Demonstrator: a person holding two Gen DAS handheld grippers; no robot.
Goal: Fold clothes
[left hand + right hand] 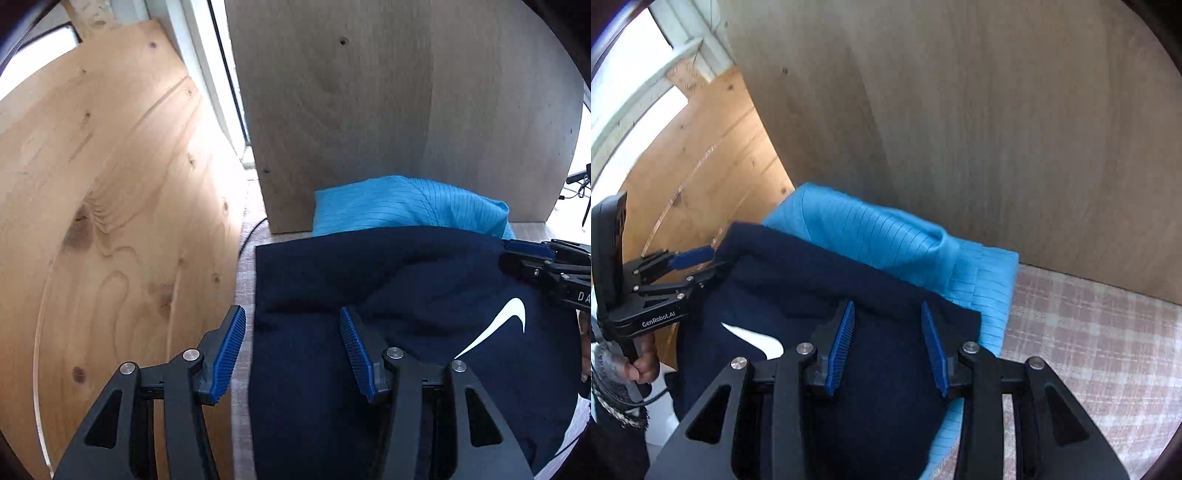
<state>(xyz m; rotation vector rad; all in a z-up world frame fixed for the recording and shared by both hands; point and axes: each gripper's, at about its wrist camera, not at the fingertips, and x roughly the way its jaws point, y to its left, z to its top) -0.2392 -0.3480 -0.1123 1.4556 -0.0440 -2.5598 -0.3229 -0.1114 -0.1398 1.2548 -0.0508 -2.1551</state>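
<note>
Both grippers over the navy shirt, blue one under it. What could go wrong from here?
1. The navy shirt overlaps the light blue shirt; a deep pinch may grab both layers.
2. Both shirts lie close against the upright wooden panel, so a forward fold could bunch there.
3. The left gripper straddles the navy shirt's edge, one finger off the cloth, so closing may miss it.

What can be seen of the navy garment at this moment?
The navy garment is dark, matte knit fabric with a white swoosh logo, folded into a rough rectangle with soft creases. It lies partly on a folded light-blue striped garment by the grey panel. The left gripper straddles its left edge, jaws open; the right gripper hovers open over its far right corner. Whether either touches it is unclear.
</note>
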